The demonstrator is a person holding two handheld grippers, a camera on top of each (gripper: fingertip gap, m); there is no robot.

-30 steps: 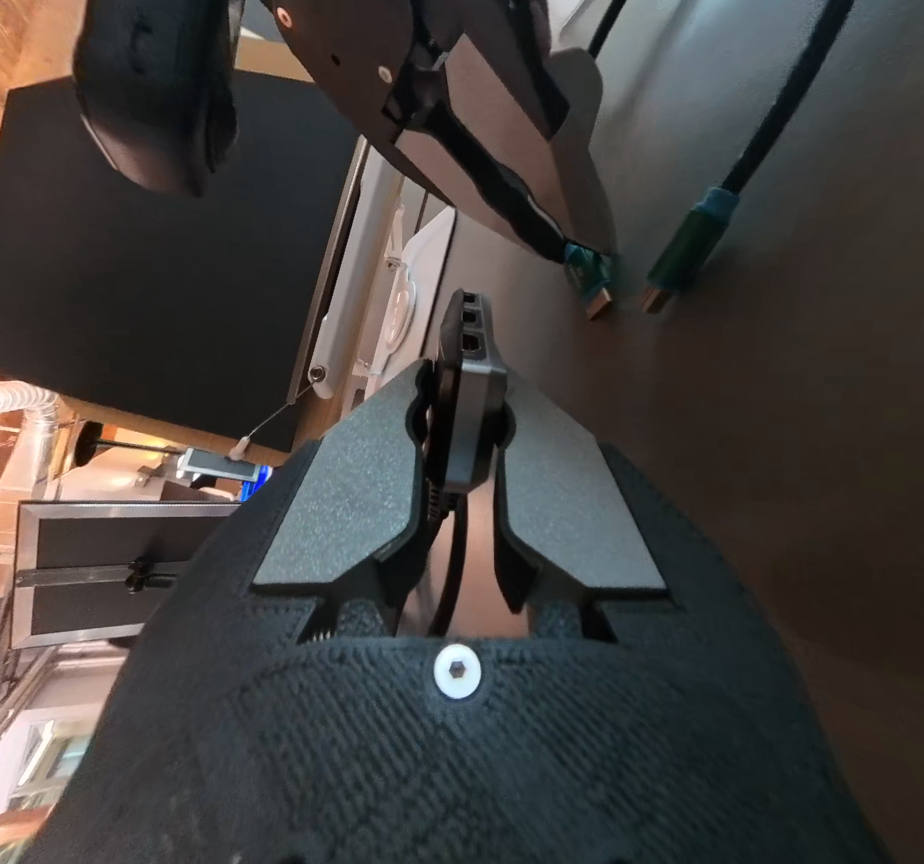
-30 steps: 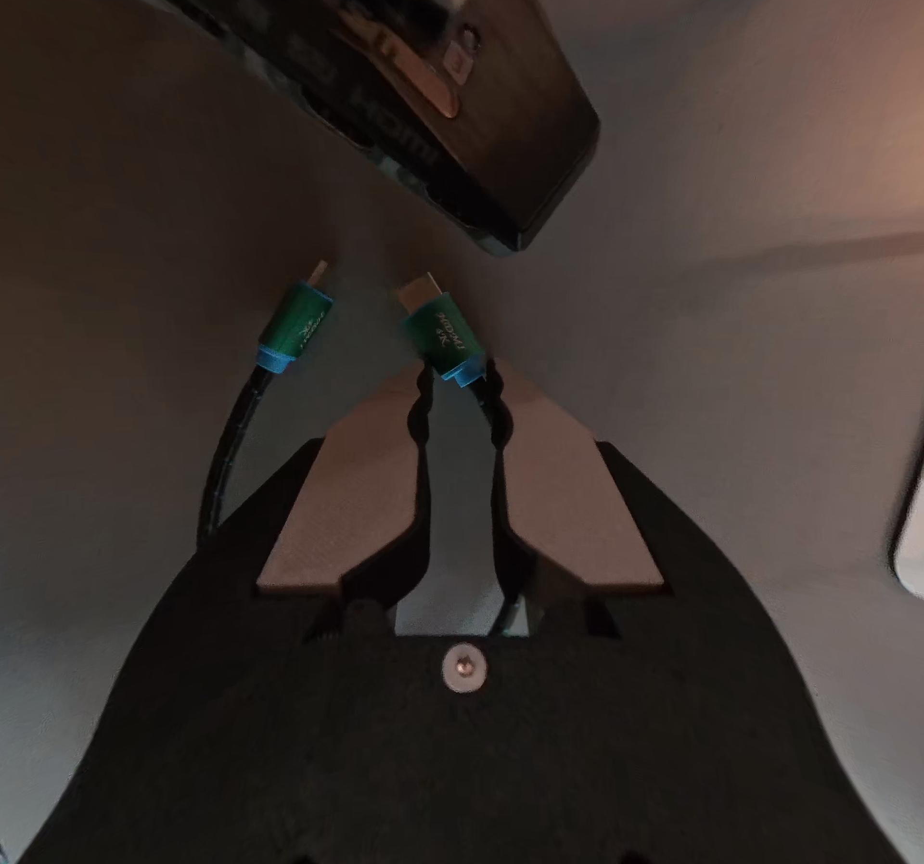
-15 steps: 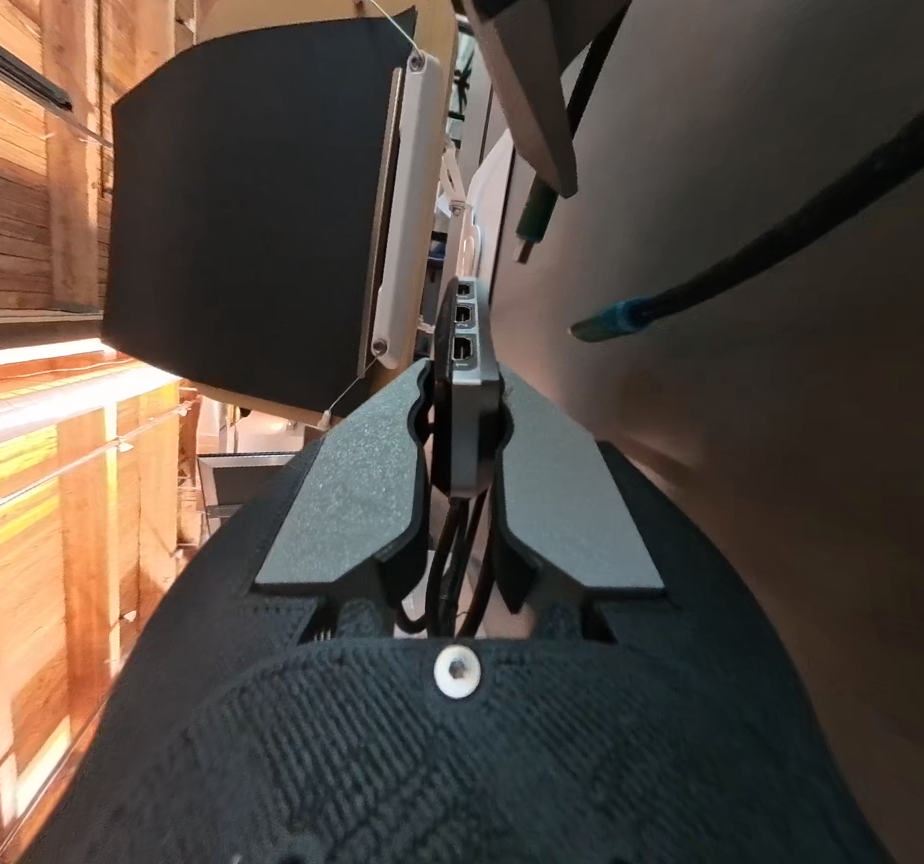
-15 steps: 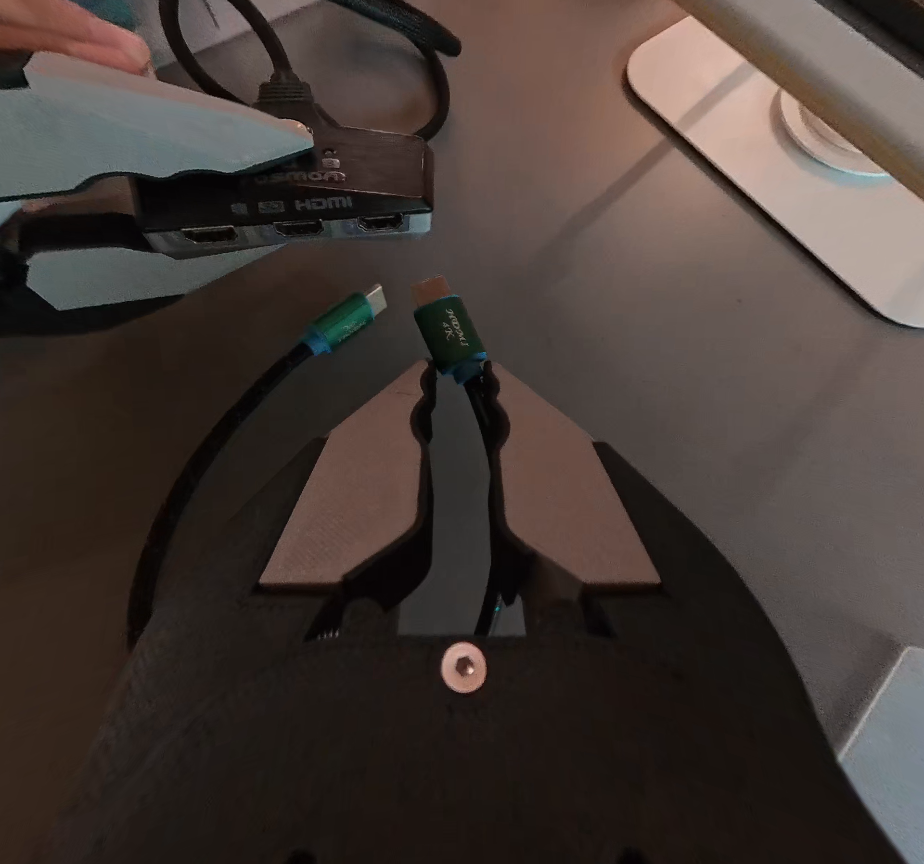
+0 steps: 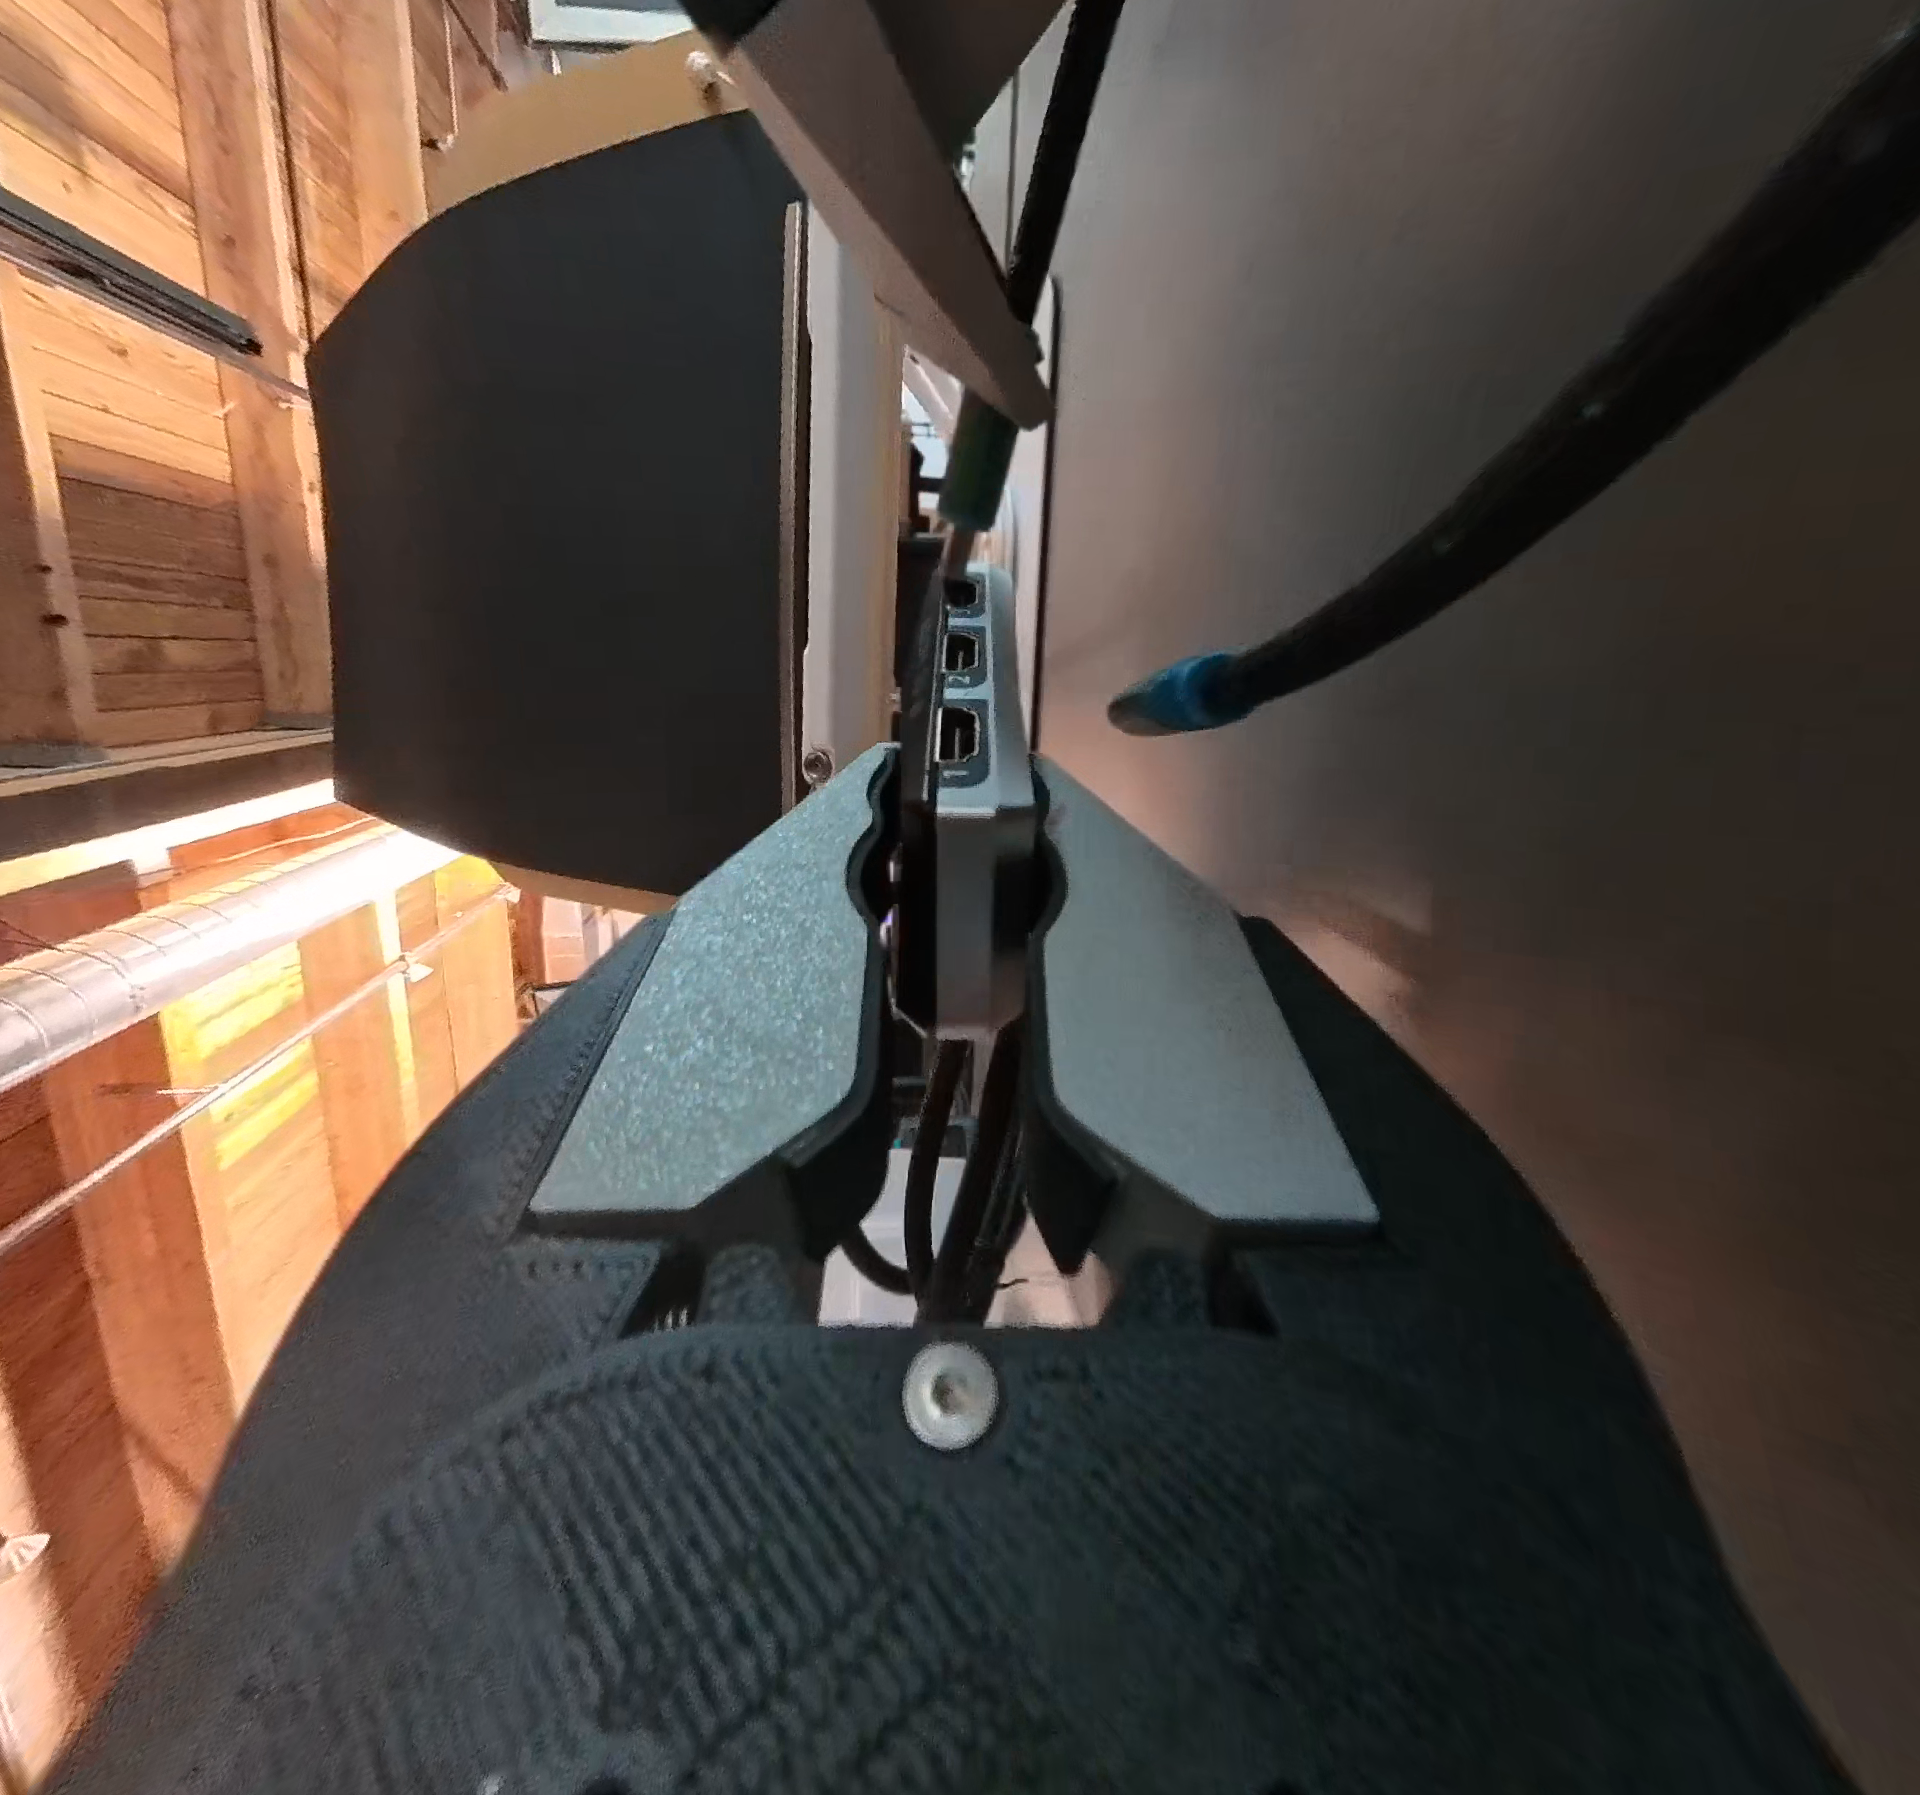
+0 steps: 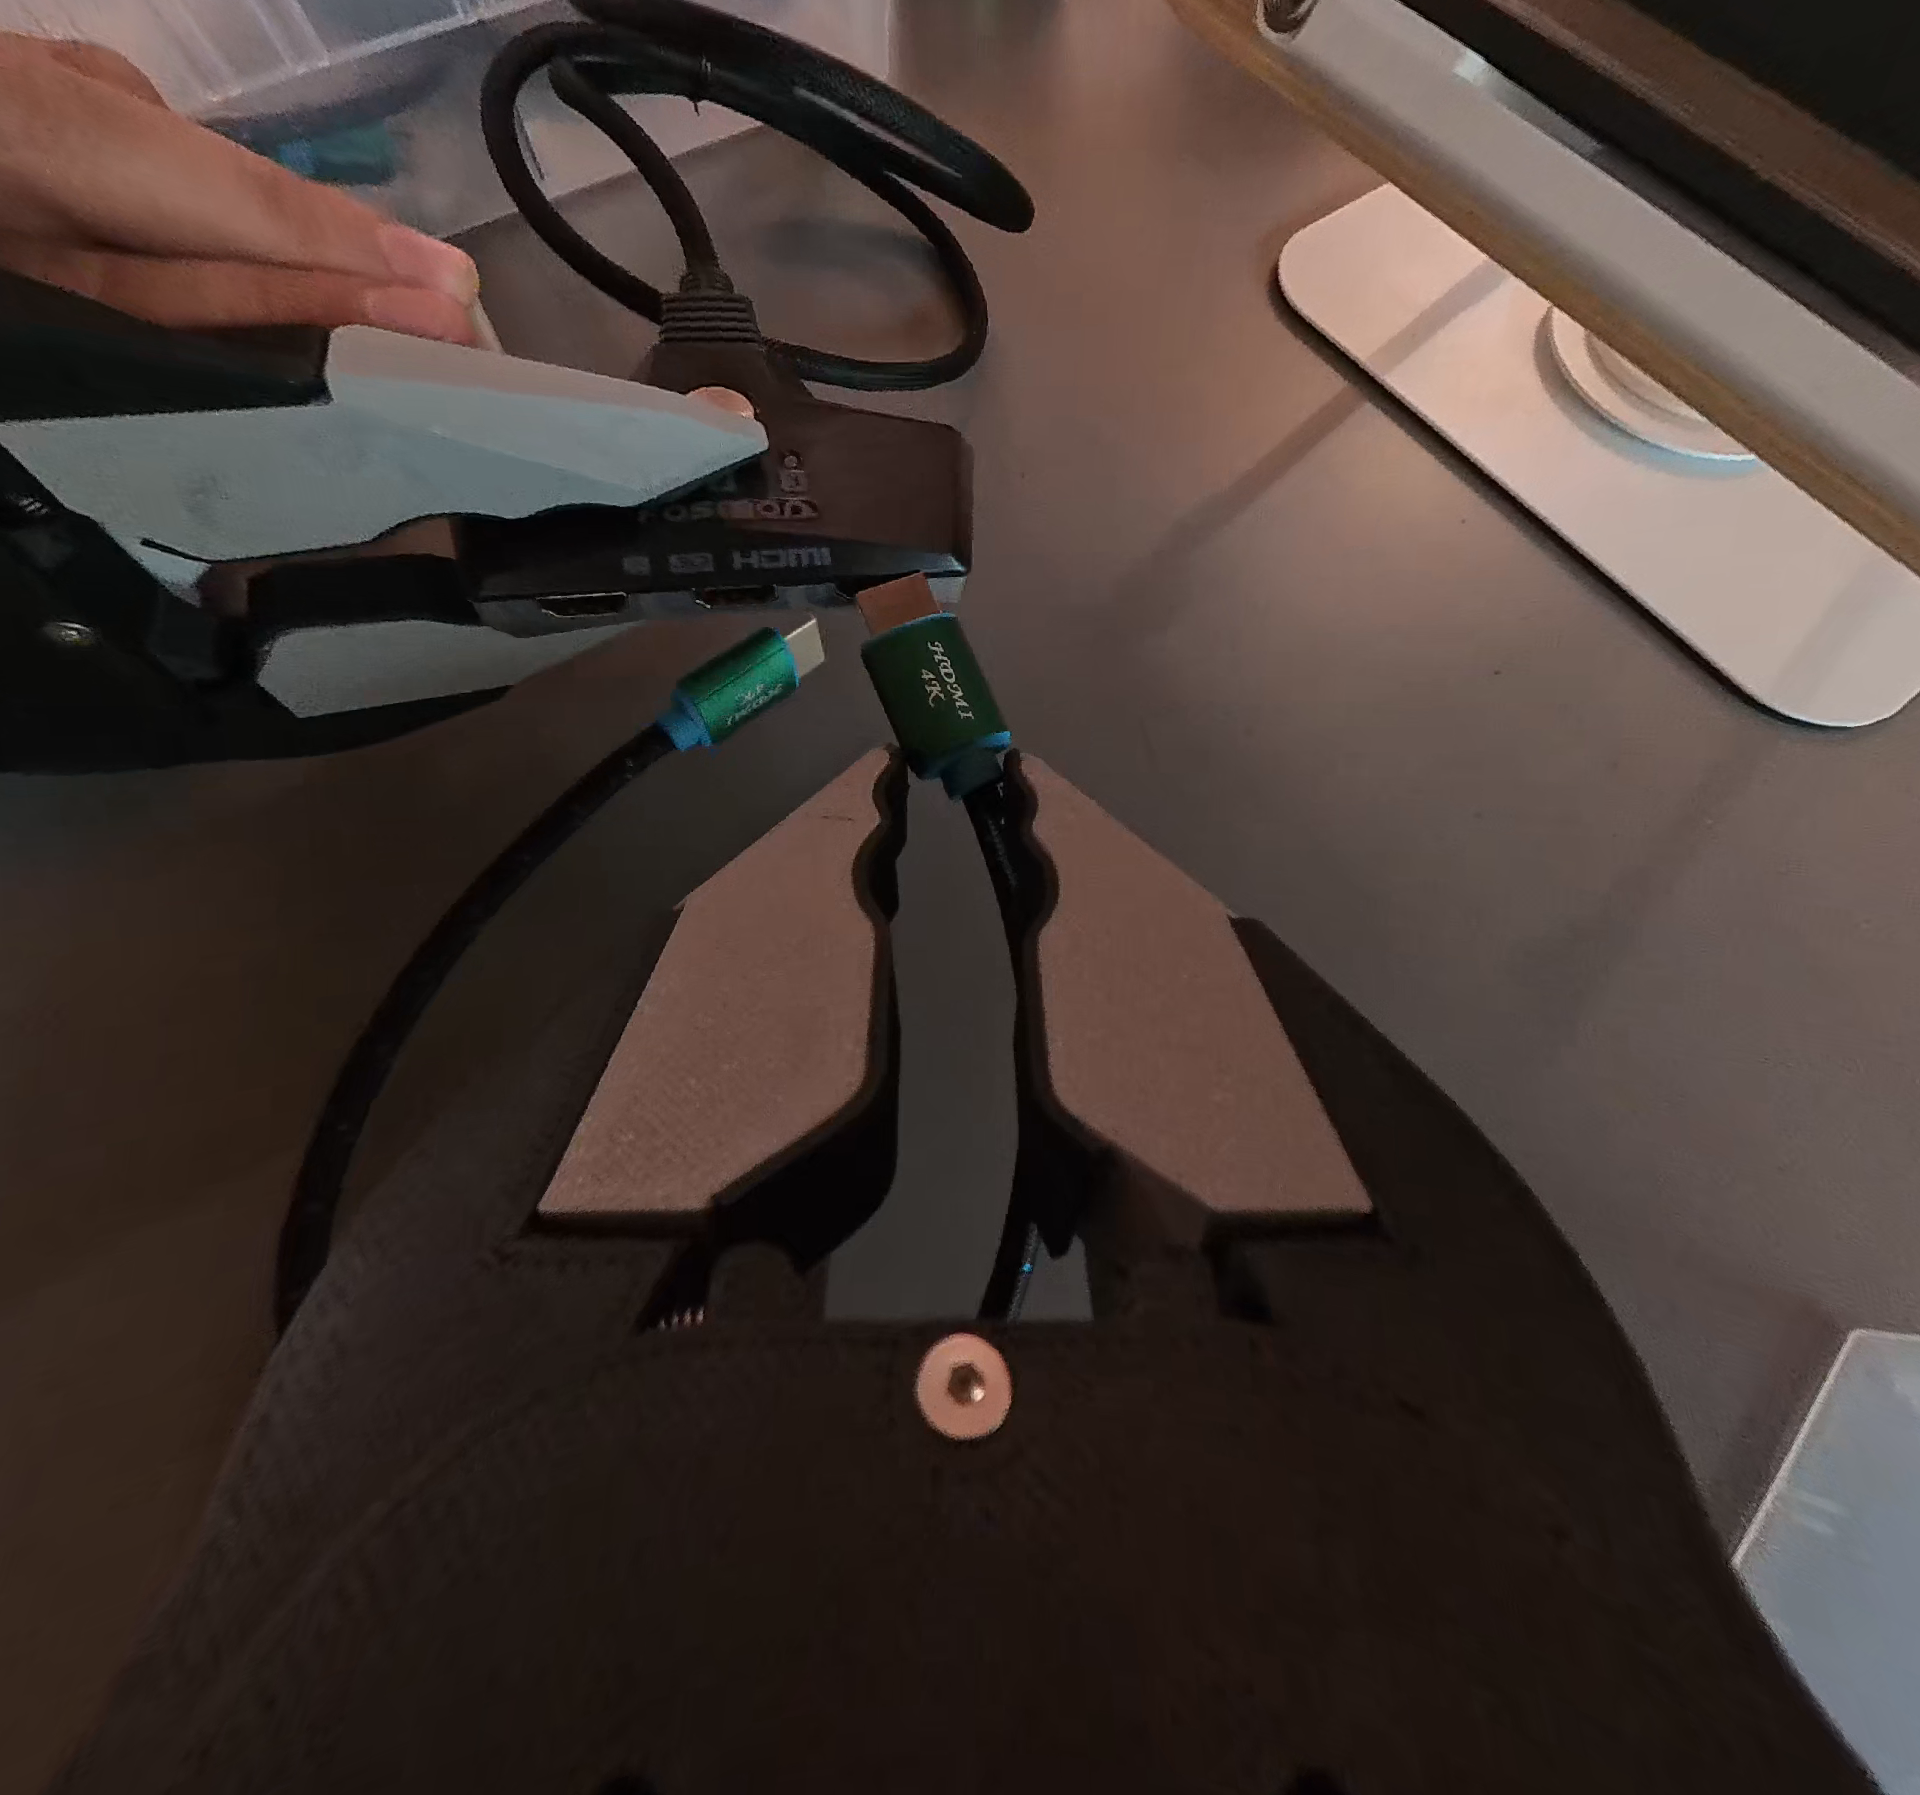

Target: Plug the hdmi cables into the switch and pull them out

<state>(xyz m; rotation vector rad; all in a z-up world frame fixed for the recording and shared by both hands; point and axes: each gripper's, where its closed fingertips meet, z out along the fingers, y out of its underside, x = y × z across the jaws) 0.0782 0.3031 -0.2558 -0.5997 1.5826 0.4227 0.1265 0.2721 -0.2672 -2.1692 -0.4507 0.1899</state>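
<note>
Just off the dark surface (image 6: 1351,810), at mid-left of the right wrist view, the black switch (image 6: 831,509) is clamped edge-on between the fingers (image 5: 790,966) of the left gripper (image 5: 961,789), its row of ports facing the near side with a looped black lead (image 6: 727,135) trailing behind it. The right gripper (image 6: 951,789) has its fingers clenched on the blue collar of a green plug (image 6: 930,696), whose metal tip sits right at the switch's rightmost port. A second green plug (image 6: 743,680) lies on the surface just left of it, and farther right stands a white monitor foot (image 6: 1558,457).
</note>
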